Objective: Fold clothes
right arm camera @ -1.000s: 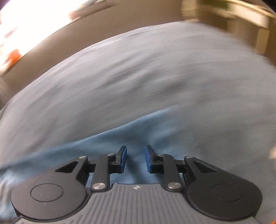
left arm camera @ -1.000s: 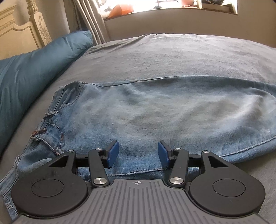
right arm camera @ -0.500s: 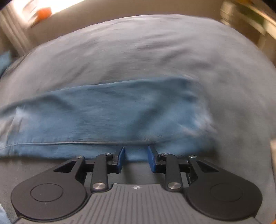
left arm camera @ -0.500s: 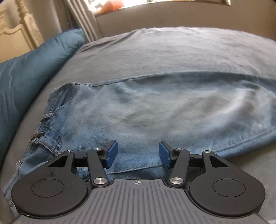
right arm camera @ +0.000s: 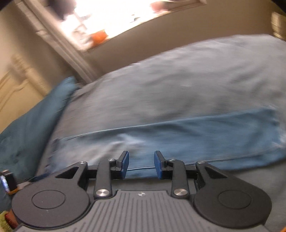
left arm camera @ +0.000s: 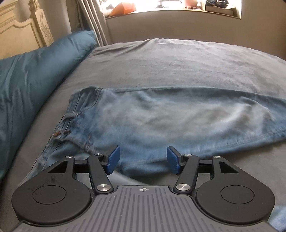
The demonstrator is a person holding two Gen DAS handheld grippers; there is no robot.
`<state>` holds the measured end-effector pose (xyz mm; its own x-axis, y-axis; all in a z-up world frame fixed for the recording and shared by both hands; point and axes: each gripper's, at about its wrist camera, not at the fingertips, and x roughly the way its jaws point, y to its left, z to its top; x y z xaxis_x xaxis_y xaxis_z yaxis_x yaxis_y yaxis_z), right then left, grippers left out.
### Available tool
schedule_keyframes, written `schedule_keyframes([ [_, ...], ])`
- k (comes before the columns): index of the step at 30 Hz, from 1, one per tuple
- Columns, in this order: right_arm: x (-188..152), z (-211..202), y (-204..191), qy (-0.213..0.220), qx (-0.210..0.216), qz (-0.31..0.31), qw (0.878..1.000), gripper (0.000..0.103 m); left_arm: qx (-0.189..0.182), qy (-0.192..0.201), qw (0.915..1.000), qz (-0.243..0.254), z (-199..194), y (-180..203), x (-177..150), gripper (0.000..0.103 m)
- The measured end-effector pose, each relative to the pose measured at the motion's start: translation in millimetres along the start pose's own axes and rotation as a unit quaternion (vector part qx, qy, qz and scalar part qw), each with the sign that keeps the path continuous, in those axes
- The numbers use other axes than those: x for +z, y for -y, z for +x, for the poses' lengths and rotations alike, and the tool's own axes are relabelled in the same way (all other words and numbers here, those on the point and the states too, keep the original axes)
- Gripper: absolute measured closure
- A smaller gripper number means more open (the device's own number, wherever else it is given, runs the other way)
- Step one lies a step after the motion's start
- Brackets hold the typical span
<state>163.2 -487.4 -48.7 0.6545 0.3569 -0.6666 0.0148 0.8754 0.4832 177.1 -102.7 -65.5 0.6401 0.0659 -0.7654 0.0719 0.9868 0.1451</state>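
Note:
A pair of light blue jeans [left arm camera: 160, 125] lies folded lengthwise across the grey bed, waistband at the left, legs running right. My left gripper [left arm camera: 143, 161] hovers above the near edge of the jeans by the hip; its jaws are opening and nothing is between them. In the blurred, tilted right wrist view the jeans [right arm camera: 178, 135] stretch across the bed. My right gripper [right arm camera: 141, 164] hangs over their near edge, open and empty.
A teal pillow [left arm camera: 32, 85] lies at the left against a cream headboard [left arm camera: 23, 33]. The grey bedcover [left arm camera: 178, 67] spreads beyond the jeans up to a wall under a bright window [left arm camera: 169, 7]. Small objects [right arm camera: 8, 182] show at the right wrist view's left edge.
My left gripper rose and drew back, so more of the bed shows, and its jaws widened. My right gripper swung left along the jeans, rolled, and its jaws opened wider.

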Motion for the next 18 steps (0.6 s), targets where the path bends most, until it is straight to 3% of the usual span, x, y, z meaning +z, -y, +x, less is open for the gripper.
schedule_keyframes([
  [3,-8,-6,-38,-0.010,0.066,-0.009,0.998,0.061,-0.006,-0.002,1.0000,-0.002,-21,-8,-13,0.045],
  [6,-17,-11,-56,-0.023,0.159,0.031,0.986,0.060,-0.014,0.000,0.9999,-0.007,-42,-19,-25,0.044],
  [8,-26,-10,-72,-0.022,0.194,0.041,0.980,0.060,-0.019,0.002,0.9997,-0.016,-53,-29,-33,0.042],
  [11,-39,-11,-100,-0.020,0.200,0.023,0.979,0.059,-0.031,0.003,0.9988,-0.038,-69,-47,-45,0.039],
  [16,-65,-12,-145,-0.023,0.190,-0.033,0.981,0.040,-0.051,-0.003,0.9938,-0.099,-82,-78,-74,0.036],
  [18,-81,-16,-167,-0.026,0.198,-0.068,0.978,0.038,-0.057,-0.012,0.9895,-0.132,-81,-92,-87,0.036],
])
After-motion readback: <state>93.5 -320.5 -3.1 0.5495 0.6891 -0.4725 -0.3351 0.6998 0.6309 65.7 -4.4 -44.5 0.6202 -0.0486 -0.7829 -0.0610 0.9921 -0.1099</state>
